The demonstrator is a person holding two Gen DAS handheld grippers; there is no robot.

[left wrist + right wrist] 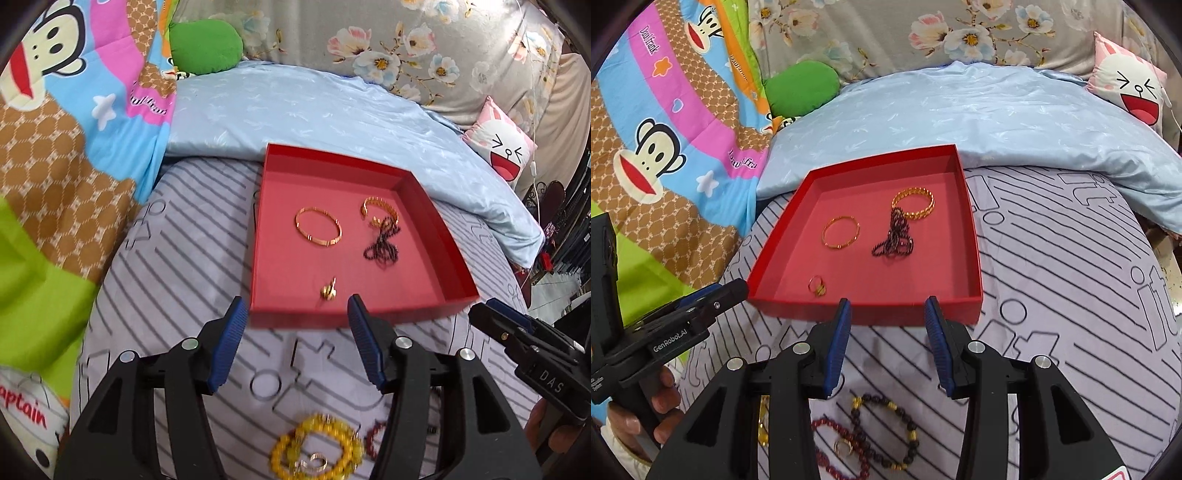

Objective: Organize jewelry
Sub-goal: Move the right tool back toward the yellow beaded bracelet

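Yellow beads (pixel 317 448) lie nearest us, a bracelet coiled on the striped sheet (pixel 177 266) right under our left gripper (pixel 295 314), whose jaws stand spread with nothing between them. Beside it, beneath our right gripper (pixel 888 314), rest a dark beaded bracelet (pixel 886 432) with gold spacers and a red bead strand (pixel 827 439); those jaws are parted too and hold nothing. So each loose piece sits below and behind the fingertips, while the red tray (pixel 458 258) lies ahead of both. We judge the left hand nearer the yellow one, the right nearer the dark one. Already in the tray: a plain gold bangle (pixel 318 229), a chain-link bangle (pixel 380 210), a dark necklace (pixel 382 247) and a small gold ring (pixel 328 291).
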